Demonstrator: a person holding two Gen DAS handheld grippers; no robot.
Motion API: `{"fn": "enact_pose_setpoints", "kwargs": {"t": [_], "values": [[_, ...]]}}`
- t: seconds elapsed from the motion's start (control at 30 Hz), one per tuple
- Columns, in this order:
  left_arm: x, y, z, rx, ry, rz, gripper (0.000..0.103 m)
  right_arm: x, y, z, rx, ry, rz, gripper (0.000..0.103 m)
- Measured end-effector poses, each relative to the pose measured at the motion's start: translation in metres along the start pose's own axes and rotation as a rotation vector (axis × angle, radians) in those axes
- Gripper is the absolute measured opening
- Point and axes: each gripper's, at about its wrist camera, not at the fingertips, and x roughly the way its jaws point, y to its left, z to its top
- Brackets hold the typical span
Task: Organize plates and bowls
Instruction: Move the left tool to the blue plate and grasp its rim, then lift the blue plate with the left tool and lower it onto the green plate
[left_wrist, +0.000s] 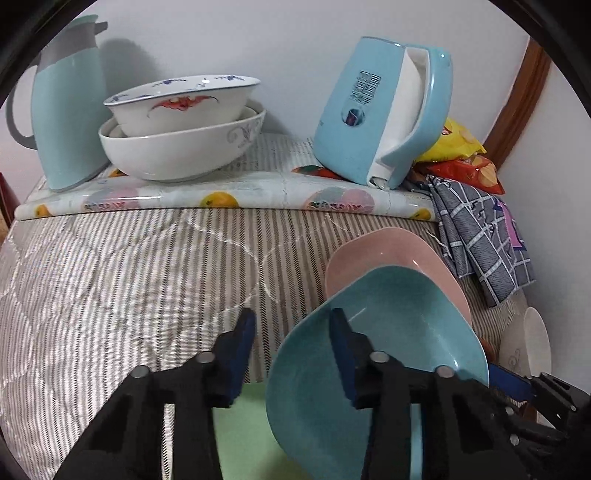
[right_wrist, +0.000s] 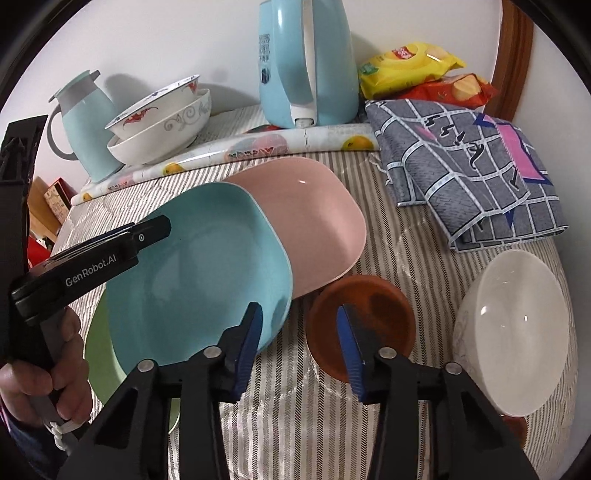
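Under blue plate (right_wrist: 192, 266), half-hidden green plate (right_wrist: 101, 354).

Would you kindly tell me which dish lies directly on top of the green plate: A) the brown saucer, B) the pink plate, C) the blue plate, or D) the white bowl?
C: in the right wrist view the blue plate covers the green plate, whose rim peeks out beneath its left edge, and it also overlaps the pink plate.

The green plate (right_wrist: 99, 354) is mostly hidden under the blue plate (right_wrist: 192, 273), only its left rim shows. The brown saucer (right_wrist: 364, 314) is partly covered by the right gripper (right_wrist: 299, 343) finger. Kettle (right_wrist: 306, 62) top is cut off by the pic edge. Kettle text is too small to read.
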Motion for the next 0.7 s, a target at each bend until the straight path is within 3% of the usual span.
{"fn": "enact_pose_setpoints", "kwargs": {"t": [0.07,0.17,0.7], "values": [[0.0,0.0,-0.002,0.007,-0.005,-0.031,0.025,0.003,0.0,0.001,0.001,0.002,0.001,0.027],[-0.003,-0.001,-0.005,0.014,-0.008,-0.047,0.02,0.004,0.003,0.002,-0.007,-0.012,-0.001,0.011],[-0.038,0.011,-0.017,-0.009,-0.052,-0.041,0.014,-0.013,0.015,0.006,-0.035,-0.097,-0.027,0.007]]}}
